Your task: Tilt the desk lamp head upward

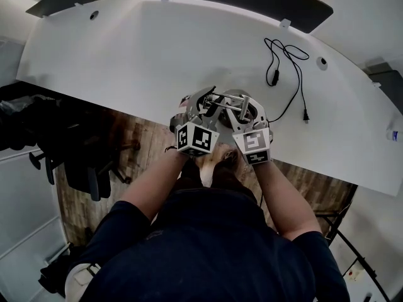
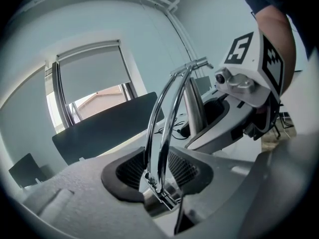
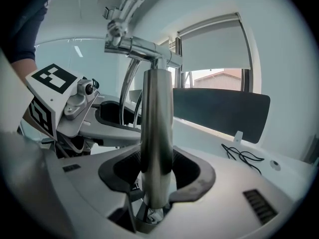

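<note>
Here, a chrome lamp (image 1: 234,103) sits at the curved white desk's (image 1: 126,55) edge.
Left claw (image 2: 159,176) stands released around twin curved rods (image 2: 164,113); right claw (image 3: 157,178) is released around a smooth polished tube (image 3: 157,133).

One desk lamp (image 1: 234,104) (chrome), one white desk (image 1: 138,55), one black cable (image 1: 286,68) at far right, two desk holes (image 1: 94,15), and two grippers: left gripper (image 2: 158,168), right gripper (image 3: 157,171).

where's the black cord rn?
Head view: the black cord lies loose on the white desk, right of centre, just beyond the desk lamp.
</note>
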`<state>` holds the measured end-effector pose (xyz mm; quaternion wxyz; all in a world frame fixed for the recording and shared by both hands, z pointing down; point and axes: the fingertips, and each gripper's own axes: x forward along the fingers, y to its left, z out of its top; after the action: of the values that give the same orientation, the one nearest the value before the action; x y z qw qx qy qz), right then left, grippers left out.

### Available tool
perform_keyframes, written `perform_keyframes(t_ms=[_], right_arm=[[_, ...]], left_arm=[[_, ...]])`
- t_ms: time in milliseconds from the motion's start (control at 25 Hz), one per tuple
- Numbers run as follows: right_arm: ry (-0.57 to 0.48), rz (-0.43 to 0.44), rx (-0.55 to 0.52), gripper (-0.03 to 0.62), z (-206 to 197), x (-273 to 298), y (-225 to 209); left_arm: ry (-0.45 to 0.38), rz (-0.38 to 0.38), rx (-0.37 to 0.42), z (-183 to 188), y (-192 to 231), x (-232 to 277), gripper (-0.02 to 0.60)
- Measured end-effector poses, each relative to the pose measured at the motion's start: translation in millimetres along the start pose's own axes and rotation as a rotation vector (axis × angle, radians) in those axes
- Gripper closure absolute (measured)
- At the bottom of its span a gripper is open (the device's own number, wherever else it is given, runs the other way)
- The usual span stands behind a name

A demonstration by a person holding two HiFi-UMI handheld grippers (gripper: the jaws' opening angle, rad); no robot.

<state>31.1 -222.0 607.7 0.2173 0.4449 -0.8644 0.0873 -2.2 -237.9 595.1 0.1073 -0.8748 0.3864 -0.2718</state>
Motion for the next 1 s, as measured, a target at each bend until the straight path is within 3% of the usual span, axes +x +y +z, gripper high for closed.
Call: perform_keyframes(t_ms=[160, 400, 560, 1000], right_arm=[[-0.022, 0.010, 0.052, 0.427, 1.3, 2.4, 2.7], [-0.024, 0.016, 0.069, 0.428, -4.7, 2.8, -2.0], [-0.015, 0.014, 0.118, 0.428, -1.1, 1.9, 0.0], [0.007, -0.015, 0.115, 0.428, -5.6, 3.4, -3.3]], left_arm=[[0.014, 0.012, 0.012, -2.4, 5.8, 1.2, 0.499], [0.048, -0.031, 0.063, -3.5, 3.2, 3.0, 0.502], [0.066, -0.032, 0.079, -2.5, 6.0, 0.8, 0.502], [0.110, -0.028, 0.136, 0.7, 18.8, -7.1, 0.502]])
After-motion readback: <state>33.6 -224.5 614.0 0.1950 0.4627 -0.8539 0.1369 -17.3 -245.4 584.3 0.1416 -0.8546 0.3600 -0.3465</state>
